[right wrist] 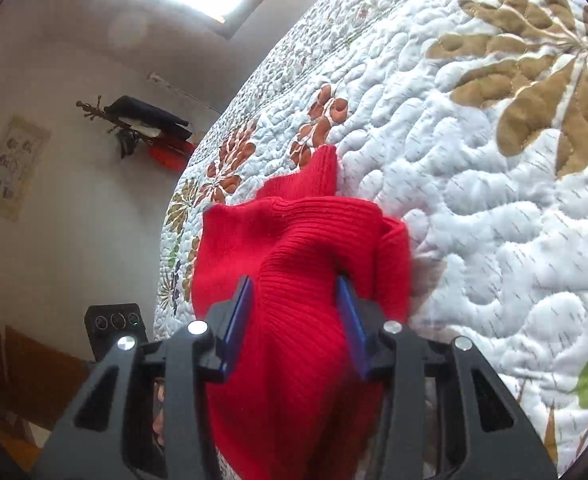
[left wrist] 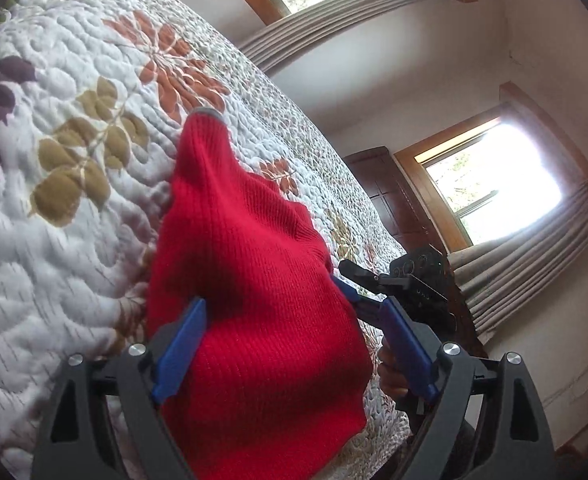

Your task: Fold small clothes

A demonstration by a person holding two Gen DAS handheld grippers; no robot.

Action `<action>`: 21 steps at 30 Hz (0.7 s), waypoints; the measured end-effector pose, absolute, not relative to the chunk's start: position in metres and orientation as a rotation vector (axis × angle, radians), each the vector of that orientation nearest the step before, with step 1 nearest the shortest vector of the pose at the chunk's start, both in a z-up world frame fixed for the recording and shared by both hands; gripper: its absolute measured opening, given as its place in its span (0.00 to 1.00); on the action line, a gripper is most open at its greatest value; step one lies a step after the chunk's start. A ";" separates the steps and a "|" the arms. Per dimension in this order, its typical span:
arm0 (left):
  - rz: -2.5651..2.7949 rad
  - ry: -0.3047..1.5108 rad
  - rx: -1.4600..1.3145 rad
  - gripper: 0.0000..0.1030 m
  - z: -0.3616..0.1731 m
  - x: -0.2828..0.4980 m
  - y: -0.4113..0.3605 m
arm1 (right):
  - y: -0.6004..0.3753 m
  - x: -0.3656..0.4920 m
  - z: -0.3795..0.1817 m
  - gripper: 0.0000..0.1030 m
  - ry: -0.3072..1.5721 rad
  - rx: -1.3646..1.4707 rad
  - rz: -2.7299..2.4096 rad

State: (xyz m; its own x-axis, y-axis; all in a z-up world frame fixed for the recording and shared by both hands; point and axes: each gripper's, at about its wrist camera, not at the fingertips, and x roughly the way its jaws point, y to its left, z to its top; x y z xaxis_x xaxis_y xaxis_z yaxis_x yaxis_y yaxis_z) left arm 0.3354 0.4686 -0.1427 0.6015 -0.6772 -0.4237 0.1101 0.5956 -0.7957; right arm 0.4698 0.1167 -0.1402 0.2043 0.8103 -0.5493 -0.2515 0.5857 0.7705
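Red knit garment (left wrist: 253, 280) is hanging bunched over the quilted bedspread (left wrist: 53, 240), a small ribbed sweater by the look of it, with both grippers working on it at once. In the left wrist view the left gripper (left wrist: 294, 344) is holding its blue fingers (left wrist: 181, 352) wide apart, and the red fabric is draping down between them and over the near side; whether those fingers are actually biting on the cloth I cannot tell, since the knit is covering the tips. A narrow end with a grey edge (left wrist: 207, 112) is reaching up the quilt toward an orange leaf print. The right gripper (left wrist: 368, 280) is showing at the far edge of the cloth, its blue finger disappearing under the red knit. From the right wrist view, the right gripper (right wrist: 298, 320) is pinching a thick fold of the sweater (right wrist: 294, 248) between its two blue pads (right wrist: 239, 320), the ribbed fabric bulging out between and above them. A sleeve or cuff end (right wrist: 322, 168) is lying on the quilt (right wrist: 474, 240) beside a rust-coloured flower. Beyond the bed, curtains (left wrist: 534, 264) are hanging by a bright window (left wrist: 490, 184), and a coat rack with dark clothes (right wrist: 145, 120) is standing against the wall.
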 end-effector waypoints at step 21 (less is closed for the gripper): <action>0.120 0.745 -0.116 0.96 0.017 -0.023 0.337 | 0.053 0.032 -0.001 0.97 0.736 0.037 0.307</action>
